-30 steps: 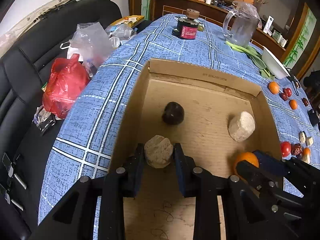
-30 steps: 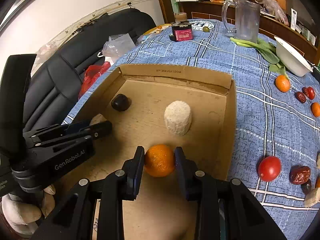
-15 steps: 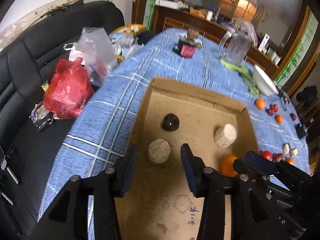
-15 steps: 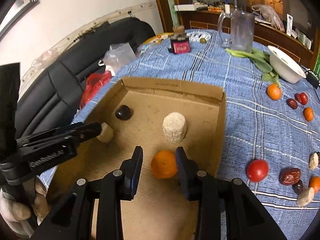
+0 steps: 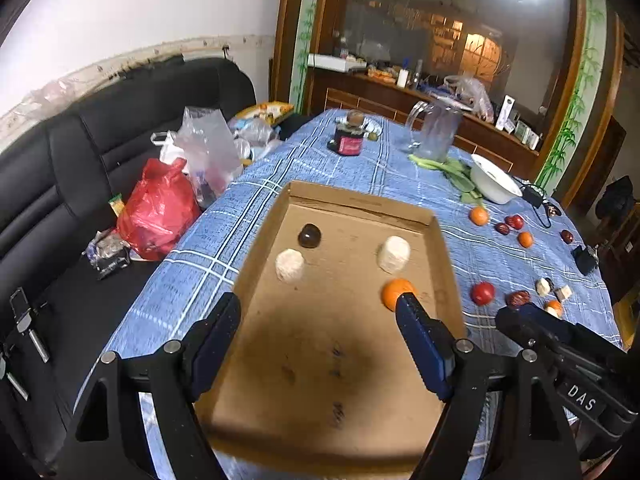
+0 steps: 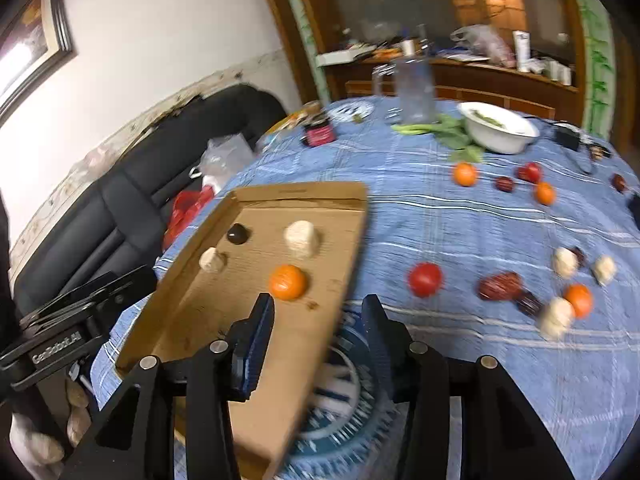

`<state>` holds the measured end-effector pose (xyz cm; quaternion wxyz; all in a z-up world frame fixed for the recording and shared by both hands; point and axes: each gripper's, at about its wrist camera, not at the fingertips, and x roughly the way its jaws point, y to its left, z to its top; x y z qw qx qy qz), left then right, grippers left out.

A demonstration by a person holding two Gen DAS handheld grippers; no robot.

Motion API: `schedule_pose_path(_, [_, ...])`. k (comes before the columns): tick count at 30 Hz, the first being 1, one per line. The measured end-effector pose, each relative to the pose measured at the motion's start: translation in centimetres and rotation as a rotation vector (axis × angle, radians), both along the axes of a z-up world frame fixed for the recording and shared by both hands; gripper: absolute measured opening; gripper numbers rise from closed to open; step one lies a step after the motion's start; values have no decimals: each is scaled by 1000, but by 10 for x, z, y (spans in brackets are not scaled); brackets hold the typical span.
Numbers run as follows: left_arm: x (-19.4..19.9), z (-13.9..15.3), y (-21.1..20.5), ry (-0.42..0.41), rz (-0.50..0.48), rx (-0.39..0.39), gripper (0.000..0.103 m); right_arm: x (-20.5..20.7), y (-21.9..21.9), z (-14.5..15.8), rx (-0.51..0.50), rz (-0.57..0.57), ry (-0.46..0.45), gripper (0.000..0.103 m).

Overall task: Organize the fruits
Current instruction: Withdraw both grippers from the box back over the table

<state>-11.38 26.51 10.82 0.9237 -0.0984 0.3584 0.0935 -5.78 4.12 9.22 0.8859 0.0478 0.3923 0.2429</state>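
A shallow cardboard box [image 5: 360,204] [image 6: 296,191] lies on the blue checked tablecloth. Inside it are a dark round fruit [image 5: 309,235] [image 6: 238,234], two pale chunks [image 5: 290,265] [image 5: 394,253], and an orange [image 5: 394,292] [image 6: 288,282]. My left gripper [image 5: 320,334] is open and empty, raised above the box's near end. My right gripper [image 6: 320,328] is open and empty over the box's right wall. A red tomato [image 6: 425,279], red dates [image 6: 500,286], oranges [image 6: 465,174] and pale chunks [image 6: 565,261] lie loose on the cloth to the right.
A white bowl [image 6: 498,130] with greens, a glass pitcher [image 5: 436,132] and a dark jar [image 5: 350,140] stand at the table's far end. A black sofa [image 5: 80,152] with a red bag [image 5: 156,208] and clear bags lies left.
Both grippers opened, left the pale chunk and the orange in the box, and pulled back and up. The right gripper swung right.
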Motion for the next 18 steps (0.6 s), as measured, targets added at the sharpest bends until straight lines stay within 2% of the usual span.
schedule_pose_path(4, [-19, 6, -28, -34, -21, 65, 79, -22, -28, 0, 17, -68, -31, 55])
schedule_pose_path(9, [-34, 18, -55, -79, -37, 142, 79, -37, -57, 0, 34, -125, -40, 55])
schedule_pose_path(18, [-46, 22, -79, -94, -66, 205, 79, -47, -88, -1, 80, -179, -30, 57])
